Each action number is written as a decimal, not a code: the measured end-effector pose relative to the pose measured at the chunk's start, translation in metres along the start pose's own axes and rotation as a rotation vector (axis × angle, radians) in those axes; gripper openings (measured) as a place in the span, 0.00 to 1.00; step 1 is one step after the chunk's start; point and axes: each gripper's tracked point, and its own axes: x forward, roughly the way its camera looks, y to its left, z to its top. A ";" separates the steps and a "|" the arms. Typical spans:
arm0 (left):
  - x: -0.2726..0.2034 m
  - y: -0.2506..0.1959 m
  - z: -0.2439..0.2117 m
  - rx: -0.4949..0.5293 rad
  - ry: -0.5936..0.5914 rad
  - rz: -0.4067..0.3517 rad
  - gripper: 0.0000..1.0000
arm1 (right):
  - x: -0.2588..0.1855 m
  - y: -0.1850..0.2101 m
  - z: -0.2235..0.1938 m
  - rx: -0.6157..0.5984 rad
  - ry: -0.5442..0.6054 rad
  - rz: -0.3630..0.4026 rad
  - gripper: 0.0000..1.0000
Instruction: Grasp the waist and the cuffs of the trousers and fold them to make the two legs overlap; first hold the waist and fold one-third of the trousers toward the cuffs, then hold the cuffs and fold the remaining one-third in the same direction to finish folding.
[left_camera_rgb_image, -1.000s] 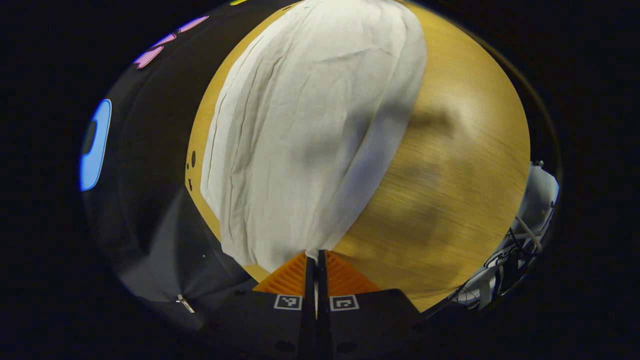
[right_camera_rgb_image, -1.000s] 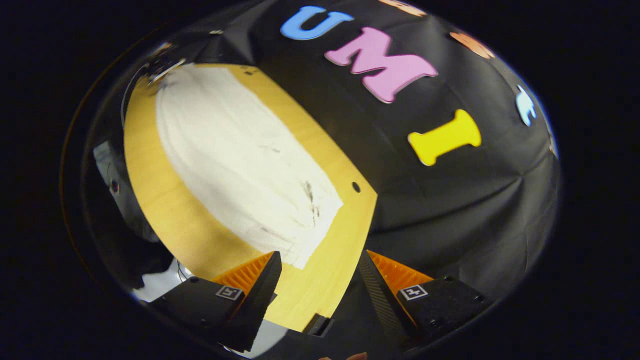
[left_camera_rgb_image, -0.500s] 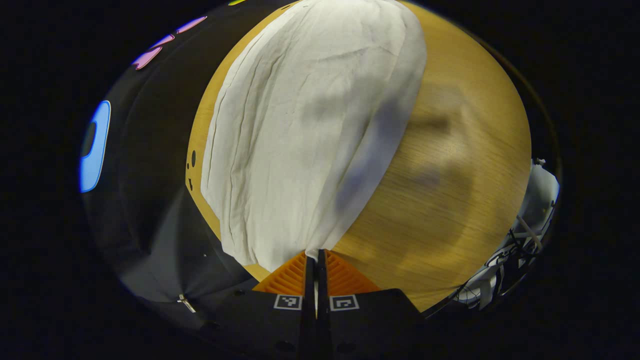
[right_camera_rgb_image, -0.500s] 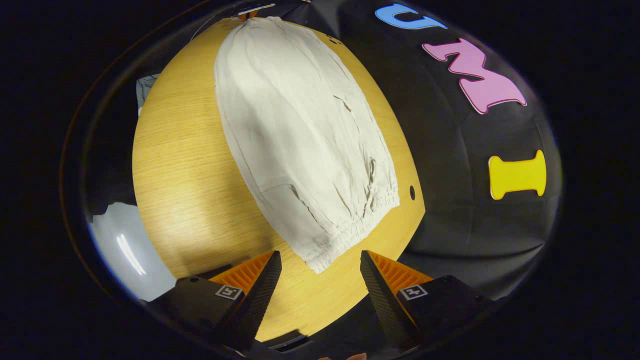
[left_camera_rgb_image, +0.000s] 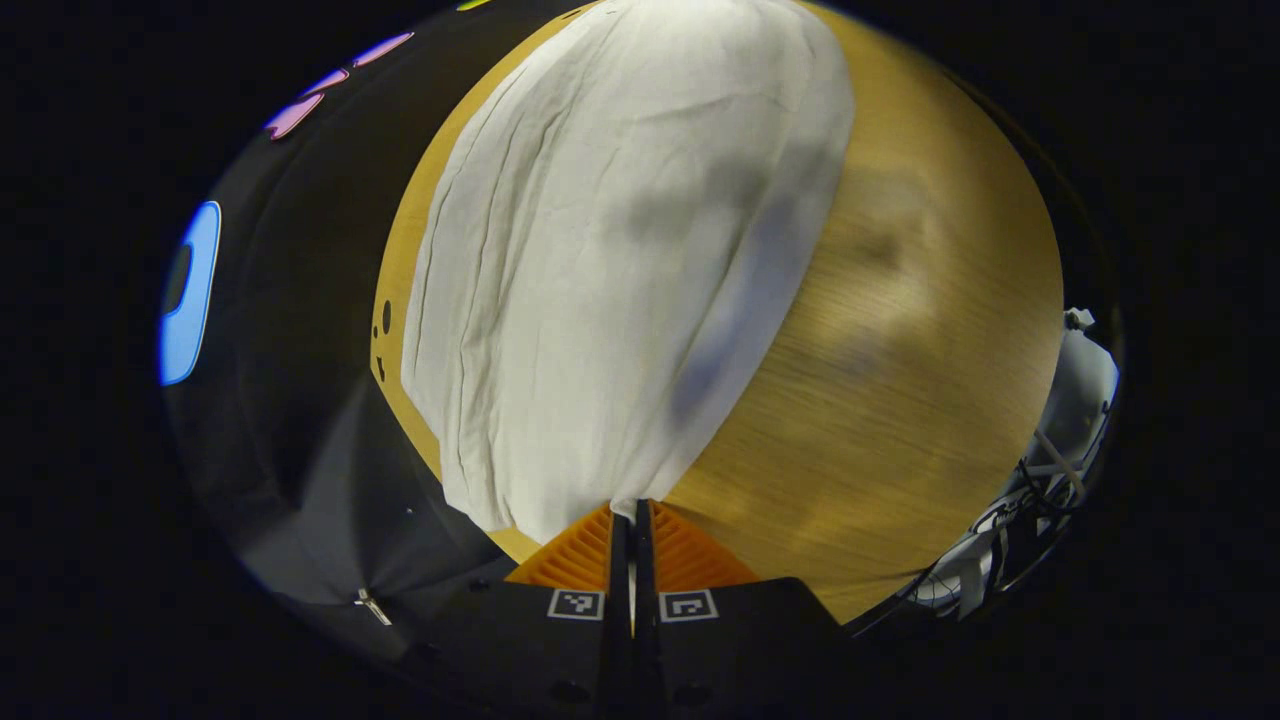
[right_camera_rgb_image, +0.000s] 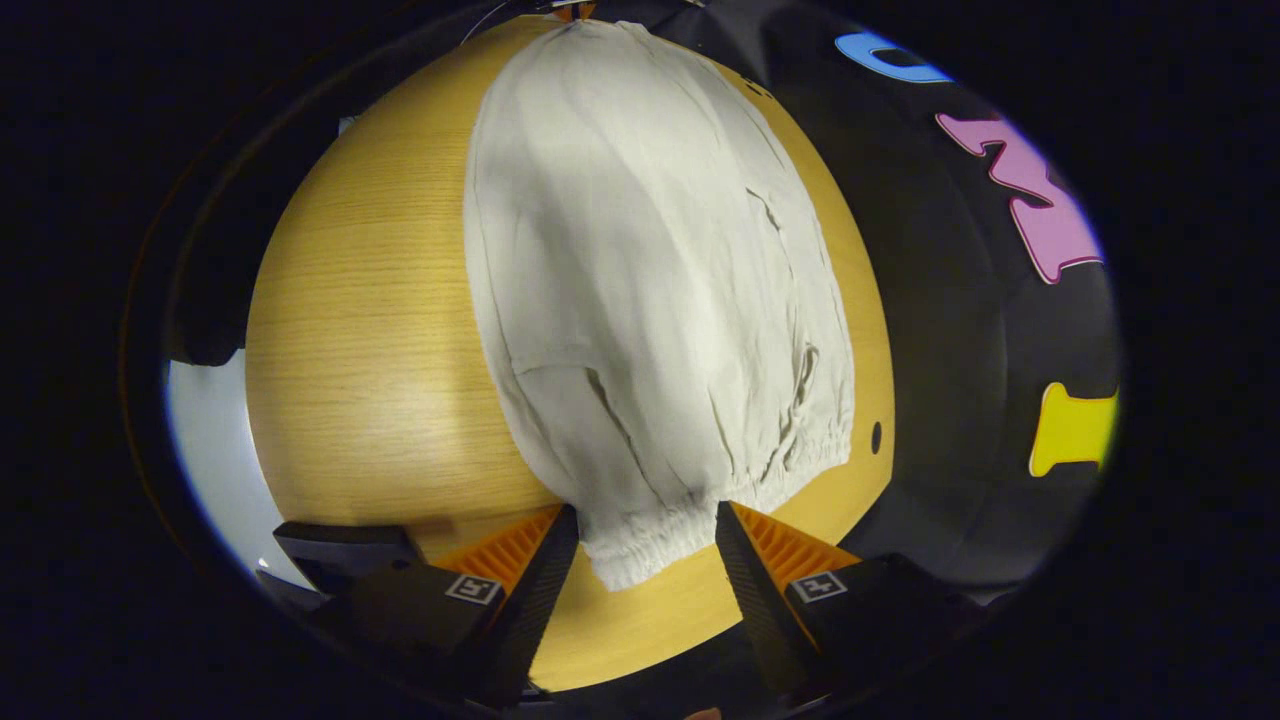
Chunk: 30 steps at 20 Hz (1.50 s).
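Observation:
Cream trousers (left_camera_rgb_image: 600, 280) lie flat along a round wooden table (left_camera_rgb_image: 900, 350), the legs laid one over the other. In the left gripper view, my left gripper (left_camera_rgb_image: 632, 520) is shut on the near corner of the cuff end, low at the table's edge. In the right gripper view the same trousers (right_camera_rgb_image: 640, 280) stretch away from me, with the gathered elastic waistband (right_camera_rgb_image: 660, 530) nearest. My right gripper (right_camera_rgb_image: 645, 540) is open, and the waistband's near corner lies between its spread fingers, touching neither.
The black cloth wall (right_camera_rgb_image: 960, 330) runs close behind the table's far edge. Small holes (right_camera_rgb_image: 876, 437) mark the tabletop (right_camera_rgb_image: 370, 330) near that edge. Cables and white gear (left_camera_rgb_image: 1040, 480) sit beyond the table's near side. A dark object (right_camera_rgb_image: 340, 545) lies beside my right gripper.
My right gripper has swung round and closed in on the waist end, so the waistband corner now sits between its open fingers. The left gripper has kept still, shut on the cuff.

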 end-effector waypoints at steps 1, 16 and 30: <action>0.000 0.000 0.000 -0.002 0.002 -0.003 0.06 | 0.001 0.000 0.000 0.013 0.004 0.025 0.76; -0.005 -0.016 -0.012 -0.188 0.024 -0.140 0.06 | 0.002 0.017 0.001 0.296 0.093 0.272 0.05; -0.037 0.018 -0.008 -0.536 -0.020 -0.123 0.06 | -0.034 -0.052 0.024 0.656 -0.020 0.154 0.05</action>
